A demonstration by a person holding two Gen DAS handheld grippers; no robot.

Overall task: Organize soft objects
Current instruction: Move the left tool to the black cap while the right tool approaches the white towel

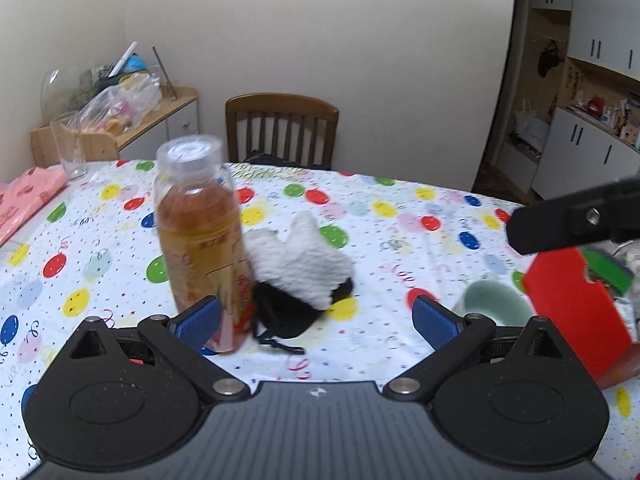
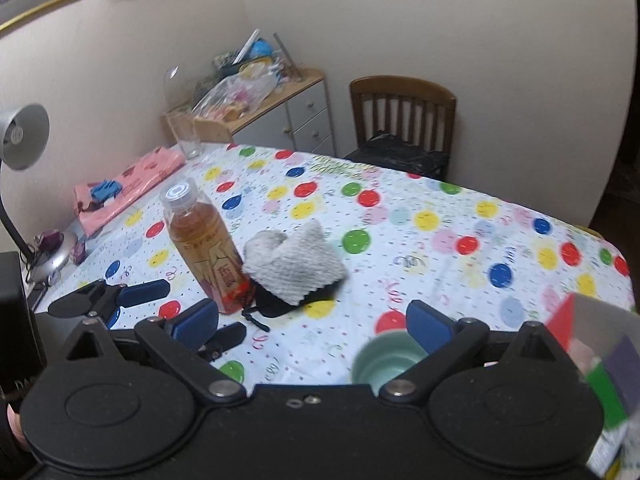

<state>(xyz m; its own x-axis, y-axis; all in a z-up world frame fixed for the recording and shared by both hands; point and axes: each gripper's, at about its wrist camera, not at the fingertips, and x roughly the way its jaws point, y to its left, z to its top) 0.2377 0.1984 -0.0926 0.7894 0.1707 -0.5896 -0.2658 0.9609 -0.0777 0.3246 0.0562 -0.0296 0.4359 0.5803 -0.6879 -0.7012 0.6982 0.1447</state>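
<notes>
A white fluffy cloth point(image 1: 300, 260) lies bunched on top of a black drawstring pouch point(image 1: 288, 316) in the middle of the balloon-print tablecloth point(image 1: 400, 216). Against their left side stands a bottle of amber drink point(image 1: 200, 240). My left gripper point(image 1: 318, 322) is open just short of the pouch, and its left pad point(image 1: 200, 320) overlaps the bottle's base. In the right wrist view the cloth point(image 2: 296, 268), pouch point(image 2: 276, 304) and bottle point(image 2: 204, 248) sit beyond my open right gripper point(image 2: 312, 326), which holds nothing. The left gripper's fingers point(image 2: 144, 292) reach in from the left.
A pale green cup point(image 1: 492, 304) point(image 2: 384, 364) and a red box point(image 1: 576, 312) stand at the near right. A pink bag point(image 2: 128, 188), an empty glass point(image 2: 188, 136) and a desk lamp point(image 2: 24, 140) are at the left. A wooden chair point(image 1: 280, 132) stands behind the table.
</notes>
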